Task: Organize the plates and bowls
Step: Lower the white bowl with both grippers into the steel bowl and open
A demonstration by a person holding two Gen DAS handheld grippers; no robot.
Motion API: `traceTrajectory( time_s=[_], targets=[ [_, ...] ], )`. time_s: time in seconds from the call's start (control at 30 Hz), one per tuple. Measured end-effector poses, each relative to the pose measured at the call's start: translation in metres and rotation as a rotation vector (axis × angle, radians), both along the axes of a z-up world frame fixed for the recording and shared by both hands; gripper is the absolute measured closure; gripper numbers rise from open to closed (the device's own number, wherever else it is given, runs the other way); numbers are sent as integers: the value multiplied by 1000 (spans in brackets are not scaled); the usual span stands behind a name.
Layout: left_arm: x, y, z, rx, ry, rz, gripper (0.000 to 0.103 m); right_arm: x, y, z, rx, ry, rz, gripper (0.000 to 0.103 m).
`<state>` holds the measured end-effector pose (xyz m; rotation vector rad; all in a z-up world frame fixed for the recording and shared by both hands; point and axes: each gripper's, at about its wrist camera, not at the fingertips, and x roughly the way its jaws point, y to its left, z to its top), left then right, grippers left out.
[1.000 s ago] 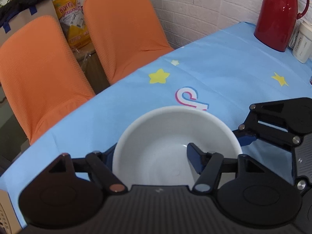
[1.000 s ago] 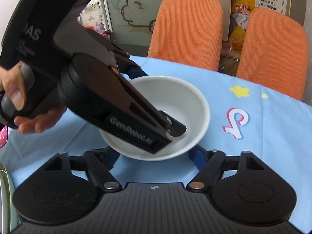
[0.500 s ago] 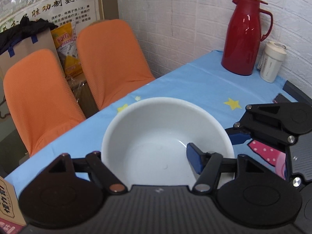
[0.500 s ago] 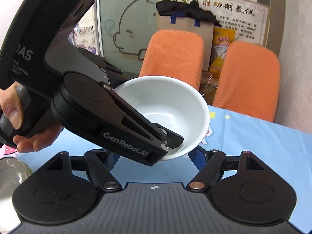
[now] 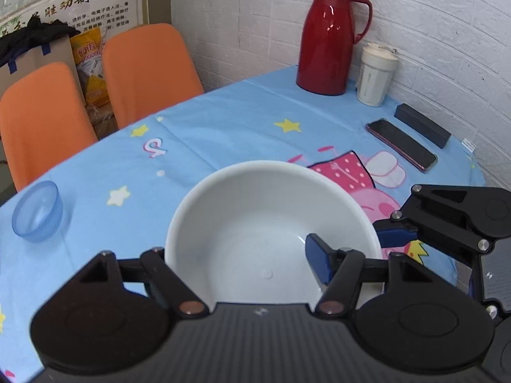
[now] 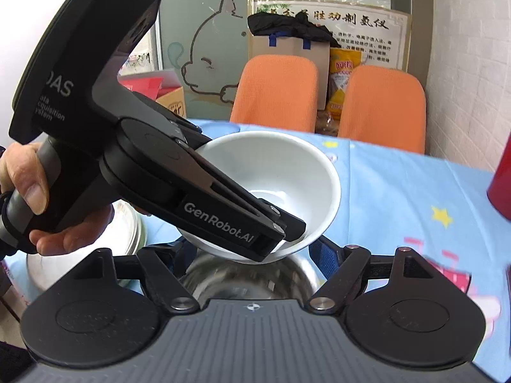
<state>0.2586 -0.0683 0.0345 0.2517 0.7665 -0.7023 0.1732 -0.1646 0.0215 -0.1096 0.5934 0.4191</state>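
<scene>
My left gripper [image 5: 242, 268] is shut on the rim of a white bowl [image 5: 255, 223] and holds it in the air above the blue tablecloth. In the right wrist view the same white bowl [image 6: 287, 172] hangs tilted in the left gripper [image 6: 281, 229], just above a steel bowl [image 6: 249, 277]. My right gripper [image 6: 252, 255] is open, with its fingers on either side of the steel bowl. It also shows at the right edge of the left wrist view [image 5: 396, 236]. A small blue bowl [image 5: 36, 212] stands on the table at the left.
A red thermos [image 5: 329, 38], a white cup [image 5: 377, 75], a phone [image 5: 400, 143] and a black box [image 5: 421, 124] stand at the table's far right by the brick wall. Two orange chairs [image 6: 380, 105] are behind the table. A stack of white and steel dishes [image 6: 127, 233] is at the left.
The left gripper has carried the white bowl up and to the right, over the steel bowl between the right fingers. The thermos, phone and small blue bowl have come into view.
</scene>
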Motion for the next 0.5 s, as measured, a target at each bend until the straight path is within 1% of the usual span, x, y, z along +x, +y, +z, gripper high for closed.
traceTrajectory(
  time_s=[0.1,0.2,0.43,0.5],
  targets=[
    [-19,-1,-13,8,25,-1,38,-20,0,-10,2,27,-10,0],
    [-29,-1,-23,13,48,0,38,-28,0,-18,14,61,-13,0],
    [-31,0,-38,26,89,9,38,-41,0,-32,20,86,-12,0],
    [-29,-1,-41,31,95,15,31,-43,-1,-34,9,79,-15,0]
  ],
)
